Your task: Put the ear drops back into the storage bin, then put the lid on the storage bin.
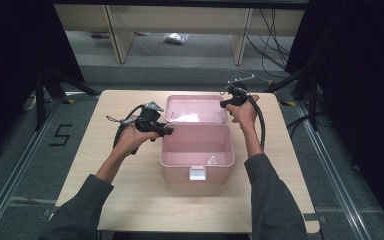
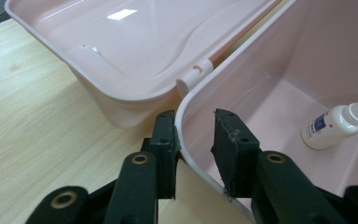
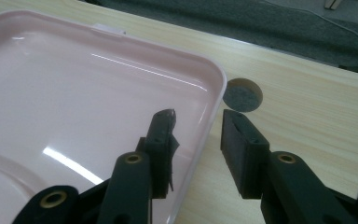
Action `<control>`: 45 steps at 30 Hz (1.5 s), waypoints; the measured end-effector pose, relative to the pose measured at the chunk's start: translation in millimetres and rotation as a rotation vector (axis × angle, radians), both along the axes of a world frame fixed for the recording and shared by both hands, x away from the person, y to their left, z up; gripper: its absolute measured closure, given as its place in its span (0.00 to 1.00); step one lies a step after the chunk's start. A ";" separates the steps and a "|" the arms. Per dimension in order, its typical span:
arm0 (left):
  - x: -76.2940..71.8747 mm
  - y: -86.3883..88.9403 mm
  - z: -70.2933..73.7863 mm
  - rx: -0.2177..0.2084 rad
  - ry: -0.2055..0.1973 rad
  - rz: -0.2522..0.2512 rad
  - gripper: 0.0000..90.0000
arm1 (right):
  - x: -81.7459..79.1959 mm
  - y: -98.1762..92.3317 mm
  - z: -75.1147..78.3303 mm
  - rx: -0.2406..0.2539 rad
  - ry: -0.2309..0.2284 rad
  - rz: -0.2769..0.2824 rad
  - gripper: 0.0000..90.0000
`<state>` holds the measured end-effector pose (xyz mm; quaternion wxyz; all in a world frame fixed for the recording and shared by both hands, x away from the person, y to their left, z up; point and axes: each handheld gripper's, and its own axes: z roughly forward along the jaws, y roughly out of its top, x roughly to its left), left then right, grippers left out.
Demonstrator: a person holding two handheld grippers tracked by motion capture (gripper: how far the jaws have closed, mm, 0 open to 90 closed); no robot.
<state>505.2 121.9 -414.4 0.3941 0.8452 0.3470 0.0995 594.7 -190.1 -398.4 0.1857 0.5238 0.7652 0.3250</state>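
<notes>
Right gripper straddles the lid rim, jaws narrowing, not yet pinching. Left gripper likewise half-open around the box wall. Lid lies flat behind the box.

Hand-held gripper astride pink lid's rim

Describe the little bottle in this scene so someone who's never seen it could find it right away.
Start at the pale wooden table and find the open pink box in its middle, lid folded back flat. Look inside the box, on the floor near its front wall: the small white bottle lies there alone. It has a blue label and a nozzle top, and is the box's sole content.
</notes>
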 end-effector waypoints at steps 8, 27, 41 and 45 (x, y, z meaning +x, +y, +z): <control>0.6 1.1 0.2 0.000 0.006 -0.010 0.78 | 5.4 2.7 -7.7 -0.038 0.021 -0.022 0.74; -0.4 1.0 0.0 -0.003 -0.001 -0.009 0.78 | 14.1 8.6 -13.4 -0.047 0.026 -0.043 0.79; -1.4 0.3 0.6 0.007 -0.013 -0.003 0.79 | 13.3 15.3 -14.3 -0.056 0.037 -0.112 0.89; -1.1 0.6 0.5 0.001 -0.012 -0.002 0.80 | 10.6 17.3 -10.8 -0.060 0.024 -0.118 0.90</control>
